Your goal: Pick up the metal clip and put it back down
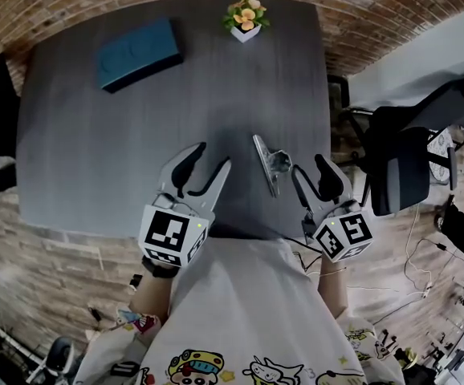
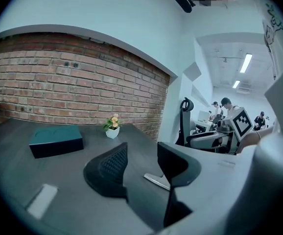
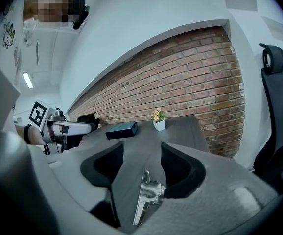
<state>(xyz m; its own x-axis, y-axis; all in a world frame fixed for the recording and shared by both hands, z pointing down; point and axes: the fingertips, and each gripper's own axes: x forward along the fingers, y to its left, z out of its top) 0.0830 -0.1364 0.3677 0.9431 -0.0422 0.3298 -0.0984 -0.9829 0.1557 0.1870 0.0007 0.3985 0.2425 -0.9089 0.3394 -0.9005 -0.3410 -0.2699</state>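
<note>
Broadly, a dark grey rectangular table (image 1: 95,151) fills the head view, with a red brick wall (image 2: 73,77) behind its far edge. A black office chair (image 1: 400,171) stands off the table's right side. A flat teal rectangular box (image 1: 138,52) lies near the far left corner.

Toward the near edge, the left gripper (image 1: 213,156) hovers with its jaws spread wide and only bare tabletop in the gap between them. The right gripper (image 1: 313,180) is level with it, its jaws likewise apart and clamping nothing.

The shiny metal clip (image 1: 270,163) lies flat on the table between the two grippers, just beside the right one. In the right gripper view the clip (image 3: 149,195) shows low in the gap, its handle close against the right-hand jaw. Whether they touch is unclear.

A small white pot of orange flowers (image 1: 245,16) stands at the far edge.
</note>
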